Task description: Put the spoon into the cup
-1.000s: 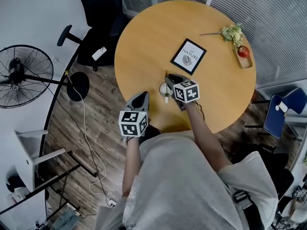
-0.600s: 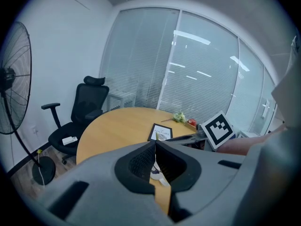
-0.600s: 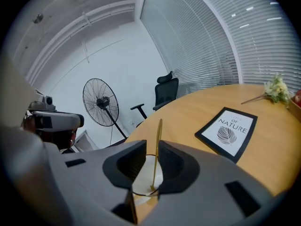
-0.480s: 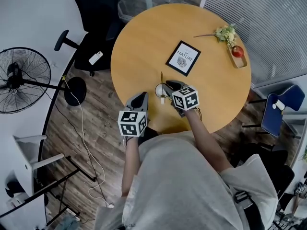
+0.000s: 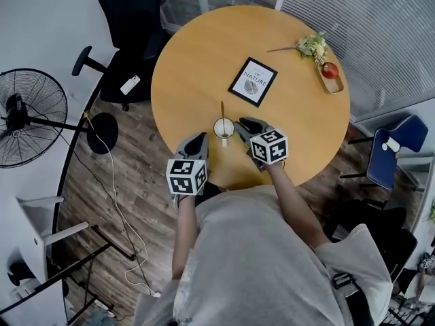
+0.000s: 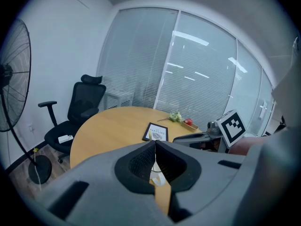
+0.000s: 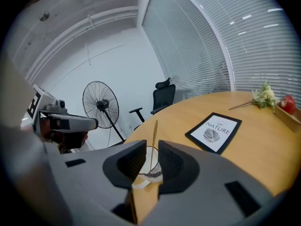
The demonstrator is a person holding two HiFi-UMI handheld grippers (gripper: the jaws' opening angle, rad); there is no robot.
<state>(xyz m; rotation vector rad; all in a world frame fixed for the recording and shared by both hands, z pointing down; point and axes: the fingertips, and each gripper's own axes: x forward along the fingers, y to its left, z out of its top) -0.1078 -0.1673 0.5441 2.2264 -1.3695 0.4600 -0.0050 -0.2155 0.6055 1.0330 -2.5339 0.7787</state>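
At the bench (image 5: 197, 60): round, yellow wood. The work sits close to the edge on the person's side, and a framed print (image 5: 253, 82) lies further in, well apart from it.
Right tool (image 7: 151, 149): jaws a little way apart and gripping nothing. The tips point at the cup from just beside it and, as far as I can see, are not touching it.
Left tool (image 6: 155, 147): jaws pressed together and empty. It is held at the bench's near edge, near the cup on its other side.
Cup (image 5: 223, 128): small, pale and upright, between the tips of the two tools.
Spoon (image 5: 222, 109): bowl down inside the cup, with the thin handle sticking up past the rim and leaning away from the person.
Step in hand: to my eye the spoon is delivered, and what remains is getting the right tool clear.
Doing it well: draw the right tool straight back toward the person along its own line, jaws apart. Avoid any sideways sweep, because that tall handle would likely lever the cup over if clipped.
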